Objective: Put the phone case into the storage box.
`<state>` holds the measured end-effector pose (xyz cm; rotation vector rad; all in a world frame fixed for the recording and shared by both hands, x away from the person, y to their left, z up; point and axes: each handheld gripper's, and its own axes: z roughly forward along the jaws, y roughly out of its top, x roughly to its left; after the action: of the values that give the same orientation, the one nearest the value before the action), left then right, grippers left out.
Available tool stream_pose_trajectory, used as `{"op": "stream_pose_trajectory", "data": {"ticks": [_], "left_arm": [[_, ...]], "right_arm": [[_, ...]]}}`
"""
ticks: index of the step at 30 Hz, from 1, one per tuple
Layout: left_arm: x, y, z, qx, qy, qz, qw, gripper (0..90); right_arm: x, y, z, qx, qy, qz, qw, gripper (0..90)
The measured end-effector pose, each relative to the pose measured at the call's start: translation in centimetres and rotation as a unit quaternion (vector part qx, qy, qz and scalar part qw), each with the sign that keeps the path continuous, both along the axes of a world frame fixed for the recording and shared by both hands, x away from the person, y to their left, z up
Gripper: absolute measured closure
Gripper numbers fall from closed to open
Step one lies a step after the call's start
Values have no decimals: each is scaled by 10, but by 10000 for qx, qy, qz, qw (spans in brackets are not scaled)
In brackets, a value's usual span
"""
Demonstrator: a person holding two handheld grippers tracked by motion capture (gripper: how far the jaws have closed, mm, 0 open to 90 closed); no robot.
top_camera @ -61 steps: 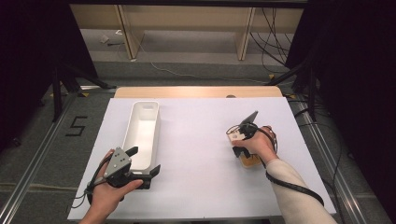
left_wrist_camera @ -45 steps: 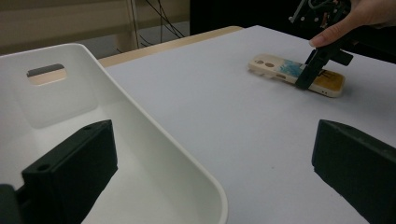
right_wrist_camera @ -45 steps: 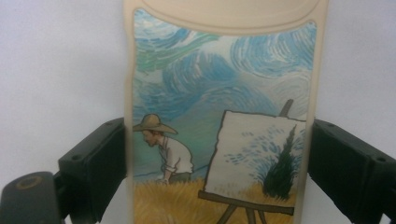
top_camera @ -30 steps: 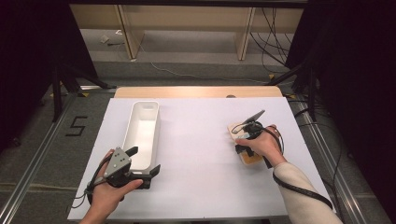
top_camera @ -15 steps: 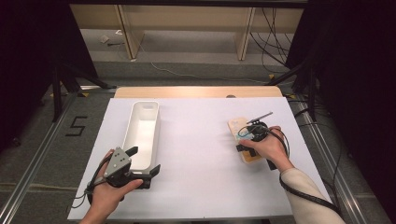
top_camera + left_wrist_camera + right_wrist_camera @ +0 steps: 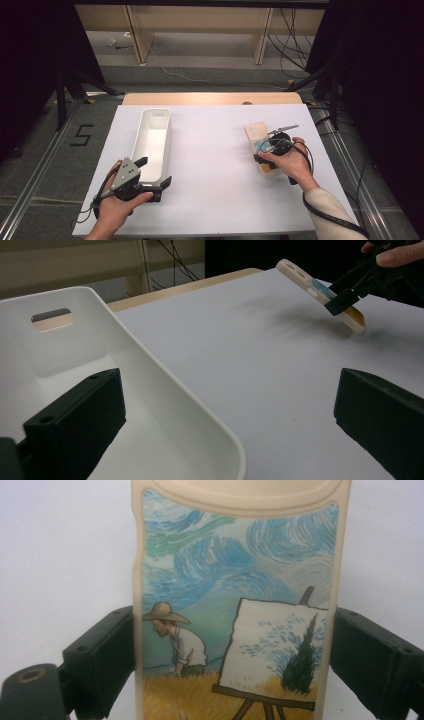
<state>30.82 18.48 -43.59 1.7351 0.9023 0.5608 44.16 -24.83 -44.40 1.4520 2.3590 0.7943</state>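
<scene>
Phone case (image 6: 235, 605) between the right gripper (image 6: 267, 150) jaws – pinched at both edges, left gripper (image 6: 150, 175) spread open, empty

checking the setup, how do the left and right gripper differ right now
The left gripper is open and holds nothing, one jaw over the white bin; the right gripper is shut on the phone case. The left rests low by the bin; the right tilts the phone case up. Both are hand-held.

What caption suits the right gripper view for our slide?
Right tongs close on the sides of a cream phone case printed with a painter at his easel.
</scene>
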Motion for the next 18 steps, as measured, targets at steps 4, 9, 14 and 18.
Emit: {"op": "stream_pose_trajectory", "data": {"ticks": [4, 9, 14, 18], "left_arm": [[0, 0, 0, 7, -2, -2, 10000, 0], [0, 0, 0, 4, -11, 4, 10000, 0], [0, 0, 0, 12, -23, -2, 10000, 0], [0, 0, 0, 11, -26, -1, 10000, 0]], "right_arm": [[-4, 0, 1, 63, -171, 82, 9998, 117], [-6, 1, 1, 159, -396, 172, 9989, 117], [-8, 0, 0, 241, -558, 269, 9978, 117], [-9, 0, 0, 256, -621, 302, 9973, 117]]}}
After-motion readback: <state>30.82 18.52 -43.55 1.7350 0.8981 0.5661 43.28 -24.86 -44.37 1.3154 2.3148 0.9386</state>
